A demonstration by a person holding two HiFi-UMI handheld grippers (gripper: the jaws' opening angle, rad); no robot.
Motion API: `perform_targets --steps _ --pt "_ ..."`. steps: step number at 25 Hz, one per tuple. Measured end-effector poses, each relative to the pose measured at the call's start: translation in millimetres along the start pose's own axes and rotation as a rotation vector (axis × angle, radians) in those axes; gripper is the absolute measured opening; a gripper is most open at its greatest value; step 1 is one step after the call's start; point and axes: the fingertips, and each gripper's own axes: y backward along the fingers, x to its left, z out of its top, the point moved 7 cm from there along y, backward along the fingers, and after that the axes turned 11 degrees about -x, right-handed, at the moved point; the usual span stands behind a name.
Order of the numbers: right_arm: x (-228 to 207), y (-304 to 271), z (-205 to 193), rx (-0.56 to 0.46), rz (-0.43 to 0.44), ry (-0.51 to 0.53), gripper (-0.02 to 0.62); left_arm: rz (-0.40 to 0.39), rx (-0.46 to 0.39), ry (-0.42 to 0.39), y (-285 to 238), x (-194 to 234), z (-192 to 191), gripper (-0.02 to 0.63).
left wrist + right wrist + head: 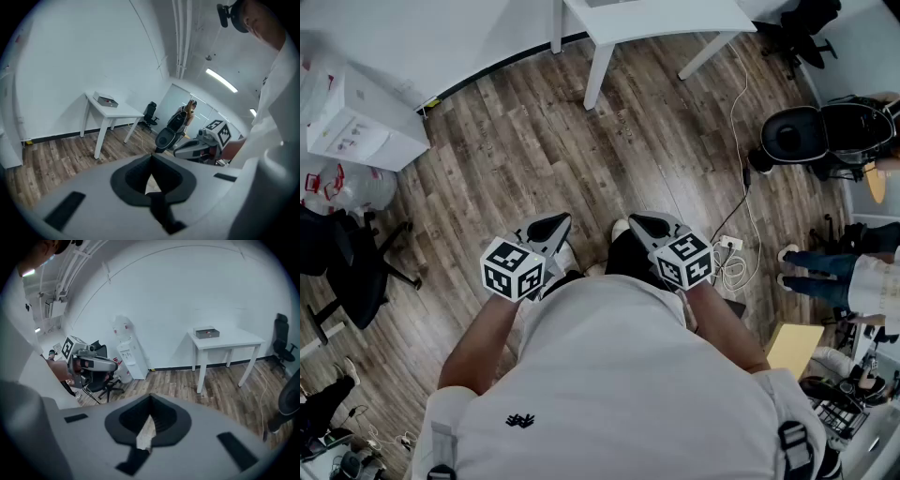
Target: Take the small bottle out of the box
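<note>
With the left gripper (551,225) and right gripper (649,225) held near the body, jaws closed on nothing, and the box (206,333) well apart on the far desk (234,341), its small bottle unseen, reaching in unopened would likely shove the box.

Table (656,19) far centre, box (206,333) on it. Cabinet (361,122) far left, against the wall. Chair (342,272) left, nearer. Second chair (806,136) far right.
</note>
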Motion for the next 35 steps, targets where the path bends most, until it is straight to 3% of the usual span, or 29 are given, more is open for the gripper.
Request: perform_targets --steps 6,16,22,25,35 --pt "-36 6 6 -0.007 0.015 -0.01 0.005 0.016 0.0 0.008 -42 -7 6 0.006" --pt "-131 -35 61 -0.021 0.133 -0.001 0.006 0.067 0.057 -0.095 -131 4 66 0.006" --pt "-182 -52 73 0.004 0.194 -0.005 0.011 0.107 0.033 -0.112 -182 12 105 0.006" --pt "-204 -60 72 0.023 0.2 -0.014 0.071 0.111 0.03 -0.116 -200 18 115 0.006" --pt "-241 -120 127 0.008 0.16 -0.016 0.071 0.084 0.005 -0.109 -222 82 157 0.006"
